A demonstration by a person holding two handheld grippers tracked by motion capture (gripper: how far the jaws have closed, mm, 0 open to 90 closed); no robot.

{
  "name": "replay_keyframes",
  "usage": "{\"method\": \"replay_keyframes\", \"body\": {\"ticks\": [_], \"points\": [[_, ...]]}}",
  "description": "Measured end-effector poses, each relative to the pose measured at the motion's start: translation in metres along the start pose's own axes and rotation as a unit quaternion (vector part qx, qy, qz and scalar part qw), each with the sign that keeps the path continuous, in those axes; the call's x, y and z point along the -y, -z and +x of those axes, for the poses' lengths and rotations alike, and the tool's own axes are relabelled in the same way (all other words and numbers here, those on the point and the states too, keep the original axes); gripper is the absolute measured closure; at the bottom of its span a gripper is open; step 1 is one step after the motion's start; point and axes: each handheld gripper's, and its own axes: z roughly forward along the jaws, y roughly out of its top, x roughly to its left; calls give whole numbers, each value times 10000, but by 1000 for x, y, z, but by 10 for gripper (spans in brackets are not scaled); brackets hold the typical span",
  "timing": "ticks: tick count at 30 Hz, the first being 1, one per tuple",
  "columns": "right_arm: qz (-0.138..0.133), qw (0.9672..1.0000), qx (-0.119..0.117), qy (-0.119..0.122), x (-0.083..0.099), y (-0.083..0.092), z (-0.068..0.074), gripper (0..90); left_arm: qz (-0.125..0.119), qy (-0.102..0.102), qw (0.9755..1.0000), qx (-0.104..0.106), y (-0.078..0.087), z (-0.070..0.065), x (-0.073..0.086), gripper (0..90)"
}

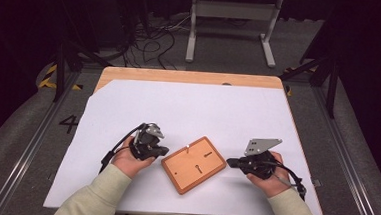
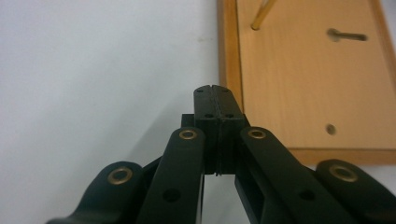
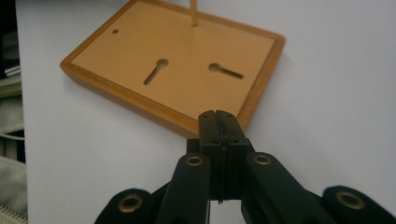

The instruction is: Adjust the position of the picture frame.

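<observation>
A flat wooden board lies on the white sheet near the table's front, turned at an angle. It has two keyhole slots, small holes and a thin brass pin standing near one corner. My left gripper rests on the sheet just left of the board, shut with nothing between its jaws; its tip sits at the board's edge. My right gripper lies just right of the board, also shut and empty, its tip close to the rim.
A white sheet covers most of the wooden table. Beyond the far edge stand a grey metal frame and loose cables on the floor. Dark stands flank the table.
</observation>
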Motion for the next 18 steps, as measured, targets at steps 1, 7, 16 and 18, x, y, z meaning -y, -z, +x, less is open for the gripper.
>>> {"method": "replay_keyframes", "body": {"ticks": [1,7,16,18], "points": [[137,9999,-34,97,-1,-7,3,900,-3,-41,10000,40,3,-2,2,900],[76,9999,-82,93,-3,-7,3,900,267,-507,9961,671,10,-27,8,900],[26,9999,-120,76,-2,-5,2,900,1191,-1306,9737,1437,-9,-51,7,900],[18,9999,-108,62,-2,-5,2,900,1265,-1368,9715,1465,-13,-53,6,900]]}}
